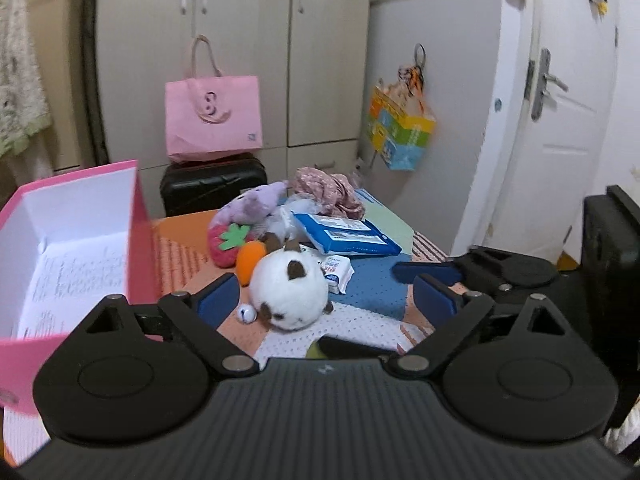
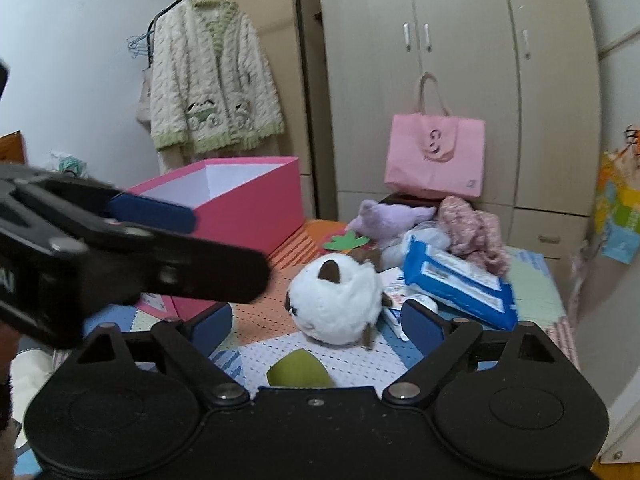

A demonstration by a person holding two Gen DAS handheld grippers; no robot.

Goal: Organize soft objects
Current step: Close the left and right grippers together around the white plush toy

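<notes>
A round white plush with brown ears (image 1: 290,292) lies on the patchwork mat. It sits between the wide-apart fingers of my left gripper (image 1: 326,298), which is open, and neither pad touches it. The right wrist view shows the same plush (image 2: 336,304) between the fingers of my open right gripper (image 2: 318,322), also untouched. Behind it are a strawberry plush (image 1: 228,244), an orange plush (image 1: 250,262), a purple plush (image 1: 252,206) and a pink floral cloth (image 1: 328,192). An open pink box (image 1: 136,232) with a white inside stands at the left. The other gripper's blue finger (image 1: 424,272) reaches in from the right.
A blue wipes pack (image 1: 346,234), a small tissue pack (image 1: 336,274) and a bell (image 1: 246,314) lie among the toys. A green object (image 2: 300,368) sits just before my right gripper. Behind are a black suitcase (image 1: 212,186), a pink tote (image 1: 214,118), wardrobes and a door.
</notes>
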